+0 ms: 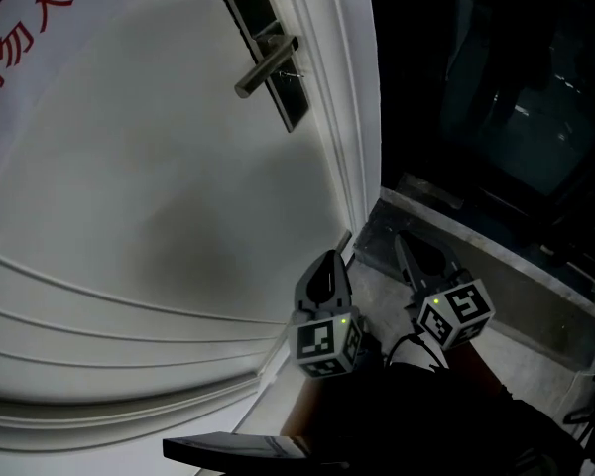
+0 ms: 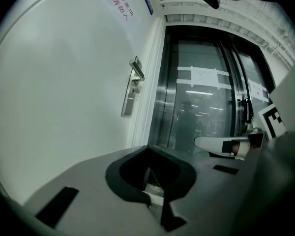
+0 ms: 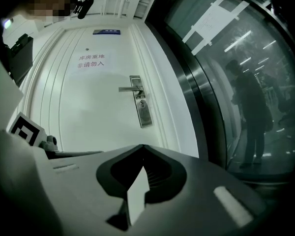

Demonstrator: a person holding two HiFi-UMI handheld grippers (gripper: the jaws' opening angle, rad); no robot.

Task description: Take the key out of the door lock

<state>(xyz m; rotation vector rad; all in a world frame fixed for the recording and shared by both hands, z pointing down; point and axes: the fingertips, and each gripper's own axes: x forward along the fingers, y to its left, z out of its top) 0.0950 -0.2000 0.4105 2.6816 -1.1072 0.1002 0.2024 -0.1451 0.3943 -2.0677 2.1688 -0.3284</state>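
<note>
A white door (image 1: 159, 167) carries a dark lock plate (image 1: 268, 48) with a silver lever handle (image 1: 266, 65). A small key (image 1: 295, 73) sticks out just below the lever; it also shows as the key (image 3: 143, 103) on the lock plate (image 3: 141, 108) and as the key (image 2: 135, 89) on the lock plate (image 2: 130, 96). My left gripper (image 1: 329, 264) and right gripper (image 1: 409, 251) hang low, side by side, well away from the lock. Both the left gripper (image 2: 148, 151) and the right gripper (image 3: 143, 149) have their jaws together with nothing between them.
The door frame (image 1: 352, 137) runs down right of the lock. Beyond it stands a dark glass wall (image 3: 226, 73), with a person (image 3: 250, 112) behind it. A metal threshold (image 1: 506, 276) lies near my right gripper. Red characters (image 1: 20, 38) are printed on the door.
</note>
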